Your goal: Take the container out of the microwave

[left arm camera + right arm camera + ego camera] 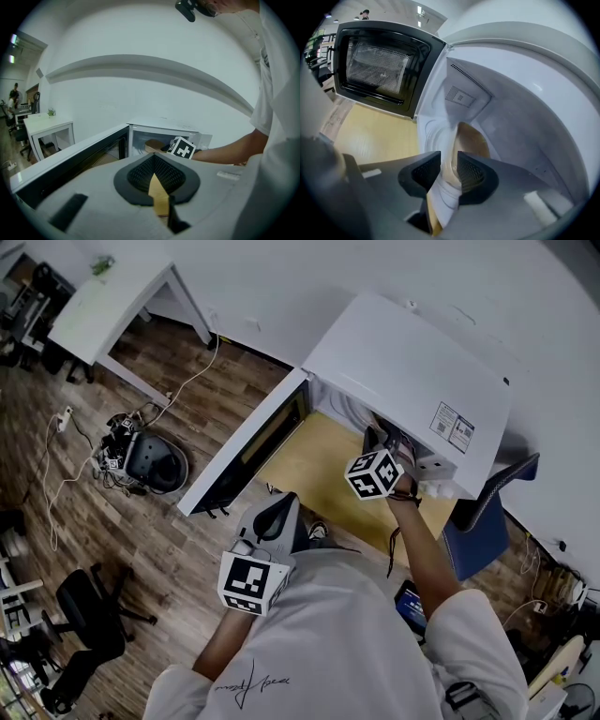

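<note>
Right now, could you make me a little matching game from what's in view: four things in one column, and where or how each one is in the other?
Things:
1. microwave door
2. container
3. left gripper
4. right gripper

Places or states:
A. reaching into the microwave, jaws apart
B. swung wide open
C. sitting inside, rim between two jaws
D. held back outside, jaws together, empty

Pairs: 1-B, 2-C, 3-D, 4-A

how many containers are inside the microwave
1: a brown container on the microwave floor, its near rim between the open jaws of the right gripper; corners of the cavity may hide more.
</note>
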`<state>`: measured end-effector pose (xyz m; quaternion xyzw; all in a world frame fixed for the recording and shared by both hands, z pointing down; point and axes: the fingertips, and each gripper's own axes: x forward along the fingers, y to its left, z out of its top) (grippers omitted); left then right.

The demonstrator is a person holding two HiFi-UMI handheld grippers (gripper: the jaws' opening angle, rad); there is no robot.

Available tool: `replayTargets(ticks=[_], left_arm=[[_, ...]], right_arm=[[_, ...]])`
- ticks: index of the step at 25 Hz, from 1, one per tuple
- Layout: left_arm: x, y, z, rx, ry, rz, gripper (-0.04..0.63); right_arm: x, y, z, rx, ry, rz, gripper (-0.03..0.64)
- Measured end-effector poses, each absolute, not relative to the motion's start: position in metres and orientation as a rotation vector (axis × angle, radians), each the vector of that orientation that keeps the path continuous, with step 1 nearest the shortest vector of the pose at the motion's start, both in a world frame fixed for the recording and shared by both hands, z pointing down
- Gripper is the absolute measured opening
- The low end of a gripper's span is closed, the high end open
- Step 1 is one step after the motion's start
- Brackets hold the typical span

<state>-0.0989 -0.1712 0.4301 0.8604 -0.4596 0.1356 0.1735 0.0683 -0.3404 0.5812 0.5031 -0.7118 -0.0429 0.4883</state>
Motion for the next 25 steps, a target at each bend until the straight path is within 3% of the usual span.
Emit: replayTargets(ticks=[25], left_arm=[[-0.111, -0.181, 0.438, 2.409, -1.286, 0.402, -0.002]], right_arm=[[0.071, -0.356, 0.593, 1.208, -1.604, -0.166, 0.097]])
